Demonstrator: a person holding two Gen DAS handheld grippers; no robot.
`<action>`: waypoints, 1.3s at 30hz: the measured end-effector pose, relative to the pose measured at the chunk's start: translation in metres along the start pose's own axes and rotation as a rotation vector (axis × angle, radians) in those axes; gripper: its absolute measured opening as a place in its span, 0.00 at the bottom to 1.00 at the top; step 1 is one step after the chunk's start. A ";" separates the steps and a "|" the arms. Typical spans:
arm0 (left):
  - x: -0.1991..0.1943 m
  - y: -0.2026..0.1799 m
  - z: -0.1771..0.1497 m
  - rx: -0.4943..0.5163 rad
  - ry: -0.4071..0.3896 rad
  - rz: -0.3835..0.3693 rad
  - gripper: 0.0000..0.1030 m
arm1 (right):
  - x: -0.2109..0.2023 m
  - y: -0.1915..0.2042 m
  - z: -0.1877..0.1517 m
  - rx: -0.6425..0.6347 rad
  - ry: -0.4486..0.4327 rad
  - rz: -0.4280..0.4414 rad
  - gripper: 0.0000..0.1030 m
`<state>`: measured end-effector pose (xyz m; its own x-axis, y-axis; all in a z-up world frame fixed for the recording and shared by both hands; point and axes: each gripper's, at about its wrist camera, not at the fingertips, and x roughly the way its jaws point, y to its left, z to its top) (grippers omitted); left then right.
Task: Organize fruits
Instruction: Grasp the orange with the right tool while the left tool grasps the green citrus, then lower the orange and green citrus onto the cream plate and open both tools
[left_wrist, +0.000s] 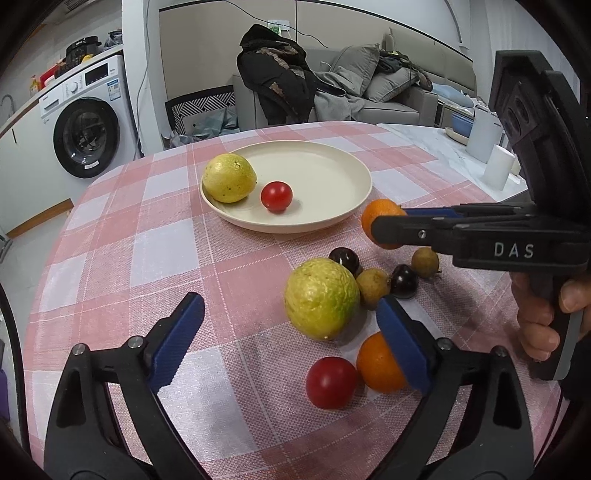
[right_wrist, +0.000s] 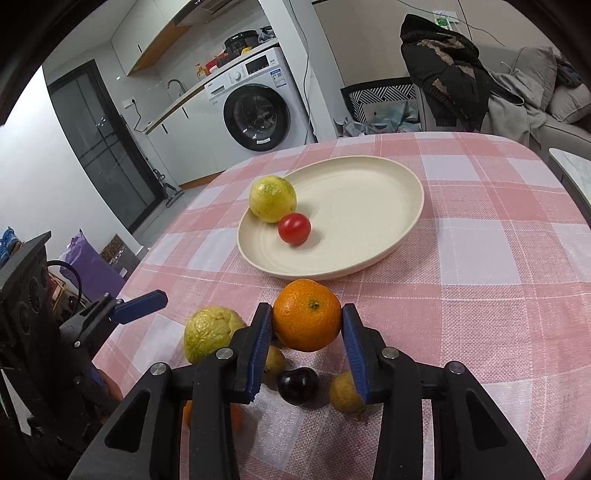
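Landmark: cream plate on the checked desk; all places below are given relative to it.
Task thing: orange, just beside the plate's near rim, on the camera side of it.
Right tongs: closed on the orange; both blue pads press its flanks, one on each side.
Orange relative to right tongs: centred between the pads, stem up; round, no long axis to align.
Governing relation: plate lies straight ahead of the right tongs, just past the orange; judged next move is lift and carry forward over the rim.
Left tongs: open, empty; farther from the plate than the right tongs.
Already on plate: yellow-green fruit and red tomato, touching, at its left side.
Remaining pile: wrinkled green fruit, second orange, second tomato, small dark and tan fruits, all on the near side of the plate.
Risk: the carried orange may roll on the plate.
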<state>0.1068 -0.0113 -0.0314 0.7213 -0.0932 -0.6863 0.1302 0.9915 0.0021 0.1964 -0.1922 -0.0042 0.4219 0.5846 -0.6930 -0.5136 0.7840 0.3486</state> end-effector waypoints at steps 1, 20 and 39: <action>0.002 0.000 0.001 0.003 0.006 -0.003 0.85 | 0.000 0.000 0.000 0.000 0.000 0.001 0.38; 0.029 -0.001 0.005 -0.043 0.072 -0.105 0.43 | -0.004 0.001 0.000 -0.008 -0.012 -0.007 0.38; -0.003 0.012 0.017 -0.080 -0.055 -0.052 0.43 | -0.018 0.004 0.005 -0.013 -0.056 -0.010 0.38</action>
<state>0.1173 -0.0007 -0.0171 0.7514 -0.1476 -0.6431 0.1155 0.9890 -0.0920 0.1909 -0.1987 0.0124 0.4682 0.5880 -0.6596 -0.5190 0.7871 0.3332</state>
